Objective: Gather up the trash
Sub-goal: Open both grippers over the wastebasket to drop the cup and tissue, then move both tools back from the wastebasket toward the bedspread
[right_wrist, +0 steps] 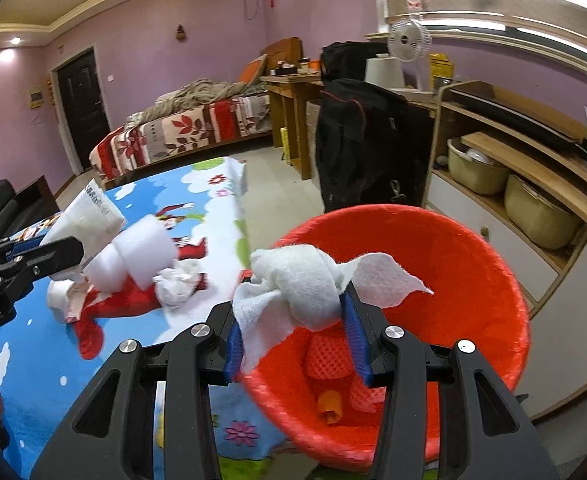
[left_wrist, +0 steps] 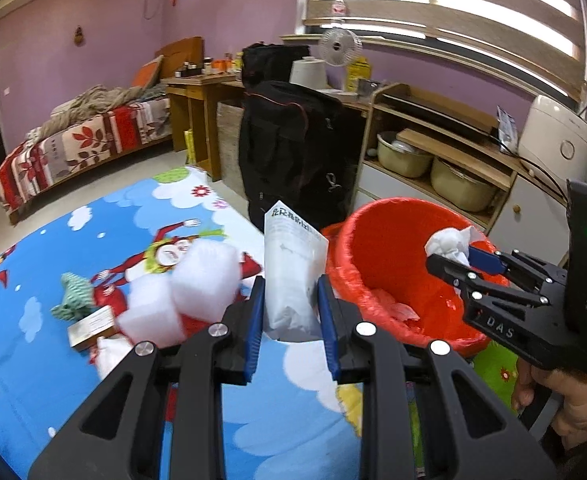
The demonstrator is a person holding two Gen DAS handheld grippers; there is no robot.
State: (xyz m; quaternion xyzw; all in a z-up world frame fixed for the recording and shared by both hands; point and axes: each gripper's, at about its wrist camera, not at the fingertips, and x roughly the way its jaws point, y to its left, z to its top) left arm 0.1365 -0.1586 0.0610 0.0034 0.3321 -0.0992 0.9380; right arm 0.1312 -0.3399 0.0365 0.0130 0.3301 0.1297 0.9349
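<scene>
My left gripper (left_wrist: 291, 300) is shut on a white printed plastic packet (left_wrist: 291, 264), held upright above the cartoon mat, left of the red bin (left_wrist: 381, 248). My right gripper (right_wrist: 293, 300) is shut on a crumpled white tissue (right_wrist: 301, 280) and holds it over the open red bin (right_wrist: 453, 264). It shows in the left wrist view (left_wrist: 459, 258) above the bin's right rim. The left gripper (right_wrist: 69, 254) with its packet (right_wrist: 89, 212) shows at the left of the right wrist view. An orange scrap (right_wrist: 329, 404) lies in the bin.
White foam pieces (left_wrist: 185, 292), a green crochet item (left_wrist: 73, 296), a small cardboard box (left_wrist: 91, 326) and a crumpled tissue (right_wrist: 177, 280) lie on the blue mat (left_wrist: 73, 360). A black bag (left_wrist: 293, 152) and a wooden shelf with pots (left_wrist: 445, 160) stand behind the bin.
</scene>
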